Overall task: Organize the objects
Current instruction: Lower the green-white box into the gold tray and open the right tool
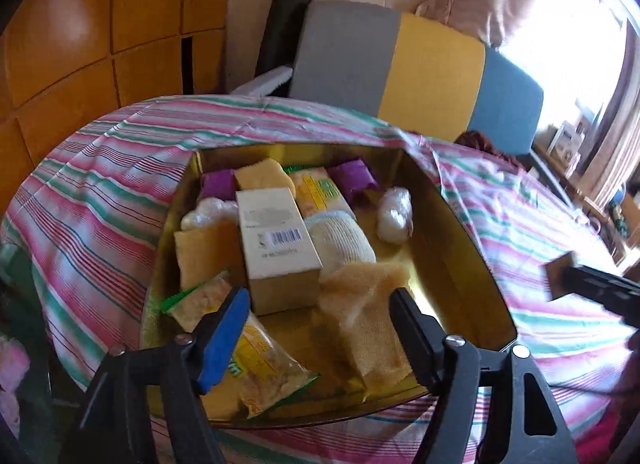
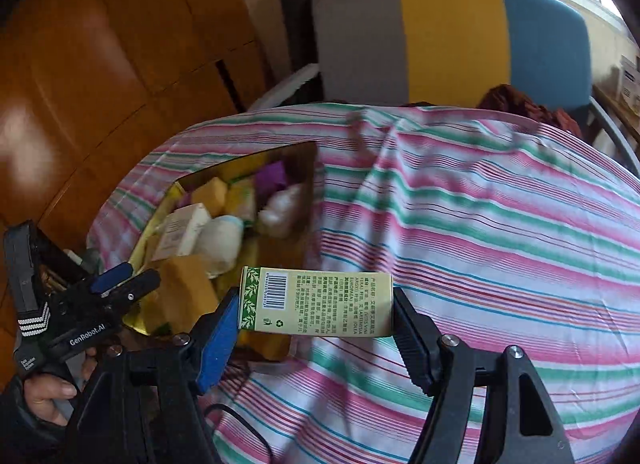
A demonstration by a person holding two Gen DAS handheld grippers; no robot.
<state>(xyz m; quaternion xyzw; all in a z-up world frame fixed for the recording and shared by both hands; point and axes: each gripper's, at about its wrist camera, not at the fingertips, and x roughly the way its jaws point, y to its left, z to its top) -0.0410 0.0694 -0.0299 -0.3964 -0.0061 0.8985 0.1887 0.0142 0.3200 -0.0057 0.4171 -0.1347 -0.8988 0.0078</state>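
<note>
Right tongs: clenched on a pale green carton, held above the striped desk cloth; barcode and small Chinese print, unreadable.
Left tongs: released, over the gold tin.
Left handle writing: "GenRobot.AI".
White box: in the tin, barcode upward.

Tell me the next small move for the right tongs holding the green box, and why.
Probably carry the green box left toward the gold tin. The right tongs hold it over the striped cloth, and the tin has bare floor on its right side.
</note>
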